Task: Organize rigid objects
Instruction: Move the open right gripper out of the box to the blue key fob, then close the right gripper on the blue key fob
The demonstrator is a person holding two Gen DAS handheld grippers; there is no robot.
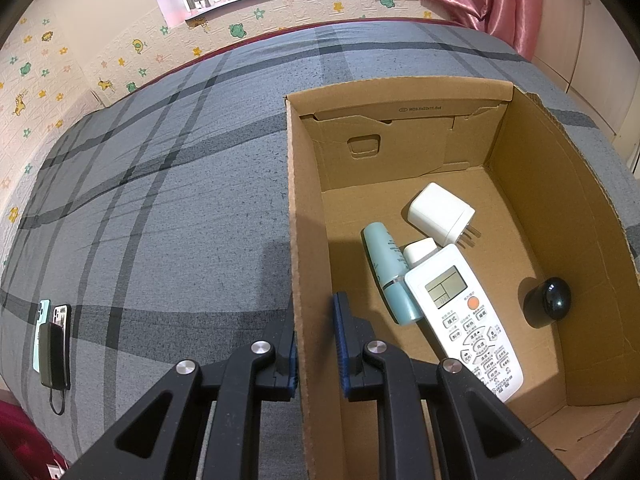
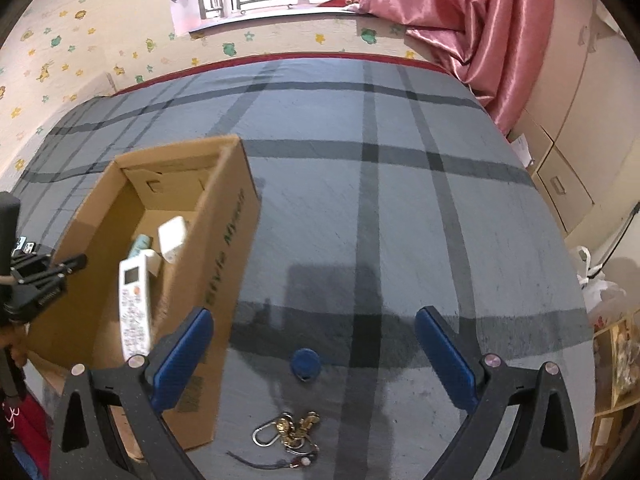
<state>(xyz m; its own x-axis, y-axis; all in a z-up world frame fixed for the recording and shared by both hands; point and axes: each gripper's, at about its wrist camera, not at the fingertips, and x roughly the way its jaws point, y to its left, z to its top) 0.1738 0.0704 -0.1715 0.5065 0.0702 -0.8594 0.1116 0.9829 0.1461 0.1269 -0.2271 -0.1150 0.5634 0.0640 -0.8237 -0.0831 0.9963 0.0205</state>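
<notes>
An open cardboard box lies on the grey plaid bed. My left gripper is shut on the box's left wall, one blue pad on each side. Inside lie a white remote, a teal tube, a white charger plug and a black round knob. In the right wrist view my right gripper stands wide open over the bedcover, right of the box. A blue key fob and a bunch of keys lie between and below its fingers, untouched. The left gripper shows at the box's far side.
Two phones and a black power bank lie at the bed's left edge. A pink curtain hangs at the back right by the window. Cabinets and bags stand to the right of the bed.
</notes>
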